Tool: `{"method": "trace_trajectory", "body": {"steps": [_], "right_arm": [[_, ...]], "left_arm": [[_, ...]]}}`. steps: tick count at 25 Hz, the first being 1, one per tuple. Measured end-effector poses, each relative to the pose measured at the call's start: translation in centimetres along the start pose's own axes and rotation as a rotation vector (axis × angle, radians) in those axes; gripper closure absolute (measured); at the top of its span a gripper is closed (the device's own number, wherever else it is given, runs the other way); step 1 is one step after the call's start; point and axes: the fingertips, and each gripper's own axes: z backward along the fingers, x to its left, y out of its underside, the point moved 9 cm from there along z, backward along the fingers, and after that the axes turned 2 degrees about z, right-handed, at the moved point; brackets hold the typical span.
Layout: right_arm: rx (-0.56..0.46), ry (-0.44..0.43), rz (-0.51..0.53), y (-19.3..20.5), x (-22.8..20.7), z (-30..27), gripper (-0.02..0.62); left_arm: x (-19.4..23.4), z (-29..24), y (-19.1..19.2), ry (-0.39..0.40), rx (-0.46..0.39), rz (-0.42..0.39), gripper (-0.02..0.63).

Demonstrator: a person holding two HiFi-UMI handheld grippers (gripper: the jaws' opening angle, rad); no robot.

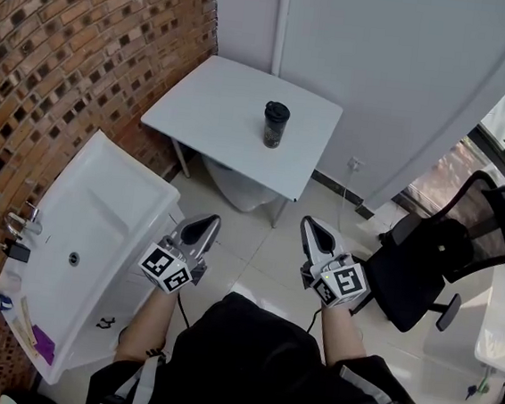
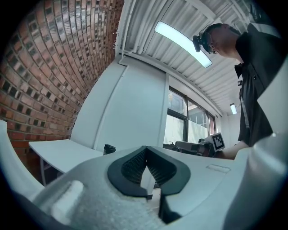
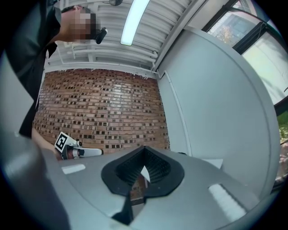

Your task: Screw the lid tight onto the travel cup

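The left claw point(image 1: 203, 227) and the right claw point(image 1: 314, 232) are both clenching on nothing. The cup point(image 1: 274, 129) is standing on the table point(image 1: 213, 112), well ahead of them, with its lid point(image 1: 277, 110) sitting on top. Whether it is already tightened or waiting for tightening, I cannot tell.

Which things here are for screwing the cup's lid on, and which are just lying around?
For the job: travel cup, lid on it, left gripper, right gripper, both shut and empty.

Just around: table under the cup, sink, tap, office chair, brick wall.
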Motion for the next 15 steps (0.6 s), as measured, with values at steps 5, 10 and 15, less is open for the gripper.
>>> {"method": "trace_trajectory", "body": {"steps": [5,10,15], "right_arm": [[-0.017,-0.01,-0.003,-0.5,0.3,0.0,0.591],[-0.015,-0.011,0.0,-0.5,0.7,0.0,0.591],[-0.016,-0.026,0.008,-0.9,0.8,-0.3,0.591]], "left_arm": [[-0.4,0.9,-0.3,0.0,0.003,0.015,0.604],[-0.3,1.6,-0.4,-0.006,0.004,0.01,0.604],[-0.4,2.0,-1.8,-0.001,-0.026,0.005,0.604]]}}
